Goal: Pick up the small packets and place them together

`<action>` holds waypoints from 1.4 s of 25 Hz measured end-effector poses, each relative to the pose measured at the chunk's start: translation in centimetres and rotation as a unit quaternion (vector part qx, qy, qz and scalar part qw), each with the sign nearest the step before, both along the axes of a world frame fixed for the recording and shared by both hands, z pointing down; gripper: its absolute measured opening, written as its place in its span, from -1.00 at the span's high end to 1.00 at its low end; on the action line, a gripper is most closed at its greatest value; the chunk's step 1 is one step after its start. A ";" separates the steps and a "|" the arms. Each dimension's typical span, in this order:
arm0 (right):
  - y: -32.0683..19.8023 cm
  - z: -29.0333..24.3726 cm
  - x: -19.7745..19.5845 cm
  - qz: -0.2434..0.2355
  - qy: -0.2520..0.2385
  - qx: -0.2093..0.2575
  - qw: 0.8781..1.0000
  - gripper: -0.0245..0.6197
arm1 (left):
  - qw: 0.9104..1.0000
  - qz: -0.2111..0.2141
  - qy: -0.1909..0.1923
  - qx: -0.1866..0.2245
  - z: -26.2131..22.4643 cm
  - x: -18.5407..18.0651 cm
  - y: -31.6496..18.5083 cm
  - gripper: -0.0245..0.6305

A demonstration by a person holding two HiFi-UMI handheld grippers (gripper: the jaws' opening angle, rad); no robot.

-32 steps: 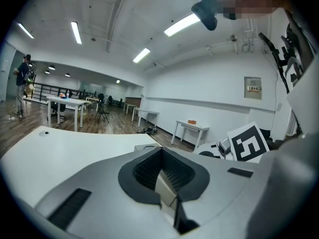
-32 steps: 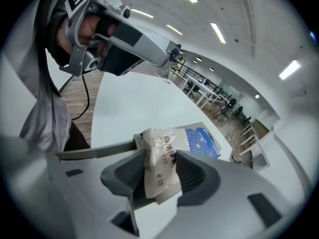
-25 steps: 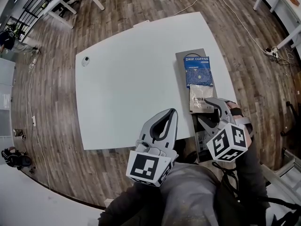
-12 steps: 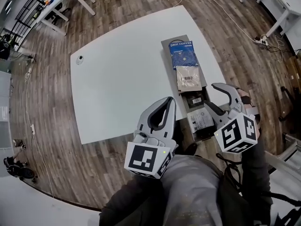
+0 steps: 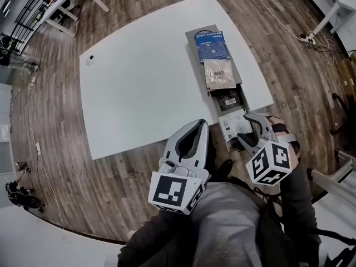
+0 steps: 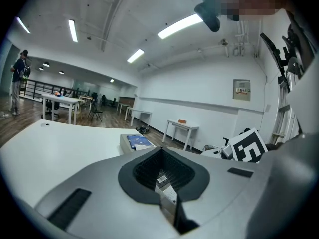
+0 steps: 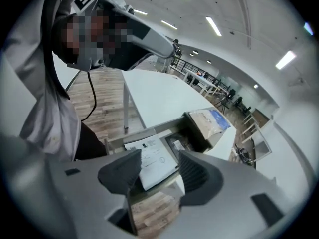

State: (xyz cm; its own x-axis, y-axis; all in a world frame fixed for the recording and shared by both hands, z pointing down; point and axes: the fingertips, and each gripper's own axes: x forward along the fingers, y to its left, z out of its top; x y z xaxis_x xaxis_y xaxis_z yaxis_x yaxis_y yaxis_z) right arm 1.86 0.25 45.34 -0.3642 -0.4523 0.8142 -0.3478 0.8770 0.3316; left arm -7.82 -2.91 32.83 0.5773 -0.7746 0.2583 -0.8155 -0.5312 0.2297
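White tabletop [image 5: 144,77] is filling most of my head view, with wooden floor [image 5: 111,177] showing all round it. Along the table's right side a long grey tray [image 5: 191,43] is lying, and the packets are sitting in it in a row. At the far end I am seeing a blue packet [image 5: 212,47], next a brown packet [image 5: 218,73], then a black packet [image 5: 228,99], and at the near end a white packet [image 5: 232,124] with printed text on its face.

I am holding the right claw [image 5: 242,127] just above that near end, pointing steeply down. Its jaws are standing wide apart, and in the right gripper view the white packet is showing in the gap between them, lying flat in the tray. The pads are not pressing on it, so this claw is carrying nothing.

I am holding the left claw [image 5: 201,123] off the near edge of the table, over the floor, pointing nearly level toward the tray. In the left gripper view its jaw tips are meeting, leaving only the rounded hollow behind them, and nothing is sitting in that hollow.

Near the table's far left corner a small round thing [image 5: 89,60] is resting, too small for me to tell what it is.
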 end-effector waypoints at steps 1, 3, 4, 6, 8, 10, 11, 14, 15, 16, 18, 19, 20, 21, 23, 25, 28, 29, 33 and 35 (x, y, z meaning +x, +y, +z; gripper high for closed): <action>0.1 0.6 -0.3 -0.003 0.003 -0.010 1.000 0.20 | 1.000 -0.005 -0.001 -0.002 0.1 -0.4 0.0 0.92; 0.0 1.9 -0.8 -0.011 0.013 -0.031 0.999 0.09 | 1.000 -0.017 -0.004 -0.005 0.2 -1.3 -0.4 0.92; -0.1 2.6 -1.0 -0.017 0.022 -0.042 0.999 0.04 | 1.000 -0.022 -0.006 -0.006 0.3 -1.7 -0.6 0.92; -0.1 3.7 -1.4 -0.032 0.038 -0.067 0.997 -0.06 | 0.999 -0.030 -0.009 -0.008 0.4 -2.6 -1.2 0.92; -0.3 4.5 -1.8 -0.043 0.046 -0.091 0.994 -0.09 | 0.999 -0.037 -0.010 -0.013 0.7 -3.3 -1.9 0.92; -0.6 4.8 -1.9 -0.050 0.046 -0.117 0.991 -0.10 | 0.999 -0.041 -0.011 -0.018 1.1 -3.8 -2.8 0.92; -0.7 5.0 -2.0 -0.051 0.044 -0.132 0.989 -0.11 | 0.999 -0.042 -0.011 -0.020 1.3 -4.0 -3.3 0.92; -1.0 5.4 -1.8 -0.052 0.052 -0.161 0.984 -0.10 | 0.999 -0.039 -0.008 -0.027 1.9 -3.9 -4.6 0.92; -1.1 5.5 -1.7 -0.053 0.057 -0.163 0.984 -0.08 | 0.999 -0.037 -0.007 -0.028 2.0 -3.7 -5.0 0.92; -1.3 5.4 -1.6 -0.054 0.060 -0.163 0.983 0.02 | 0.999 -0.034 -0.005 -0.029 2.1 -3.6 -5.3 0.92; -1.5 5.3 -1.6 -0.055 0.059 -0.159 0.984 0.14 | 0.999 -0.031 -0.004 -0.031 2.3 -3.4 -5.9 0.92; -1.7 5.1 -1.6 -0.055 0.057 -0.156 0.985 0.18 | 0.999 -0.029 -0.004 -0.032 2.4 -3.3 -6.1 0.92; -1.9 4.9 -1.6 -0.052 0.055 -0.149 0.986 0.23 | 0.999 -0.027 -0.004 -0.033 2.5 -3.1 -6.2 0.92; -2.3 4.7 -1.5 -0.047 0.053 -0.138 0.988 0.35 | 0.999 -0.024 -0.004 -0.034 2.5 -3.0 -6.3 0.92; -3.0 4.2 -1.4 -0.036 0.049 -0.115 0.992 0.57 | 0.999 -0.019 -0.005 -0.033 2.5 -2.7 -6.3 0.92; -3.2 3.6 -1.5 -0.028 0.041 -0.101 0.994 0.62 | 0.999 -0.016 -0.006 -0.030 2.3 -2.4 -6.1 0.92; -3.1 2.2 -1.7 -0.018 0.024 -0.082 0.996 0.64 | 1.000 -0.011 -0.006 -0.019 1.5 -1.9 -5.4 0.92; -3.0 1.6 -1.6 -0.014 0.019 -0.074 0.997 0.65 | 1.000 -0.010 -0.006 -0.014 1.1 -1.7 -5.0 0.92; -2.4 -0.7 -1.6 -0.002 0.004 -0.043 0.999 0.65 | 1.000 -0.004 -0.005 0.000 -0.4 -1.0 -3.2 0.92; -2.2 -1.7 -1.7 0.001 -0.004 -0.030 1.000 0.65 | 1.000 -0.002 -0.004 0.010 -1.2 -0.8 -2.7 0.92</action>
State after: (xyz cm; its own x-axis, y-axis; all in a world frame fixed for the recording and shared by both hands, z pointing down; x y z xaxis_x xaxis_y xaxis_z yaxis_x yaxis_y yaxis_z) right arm 0.19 -2.00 43.65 -0.3690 -0.4037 0.8372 -0.3520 0.8944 0.2761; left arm -8.59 -5.63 31.60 0.5722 -0.7822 0.2466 -0.8194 -0.5326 0.2120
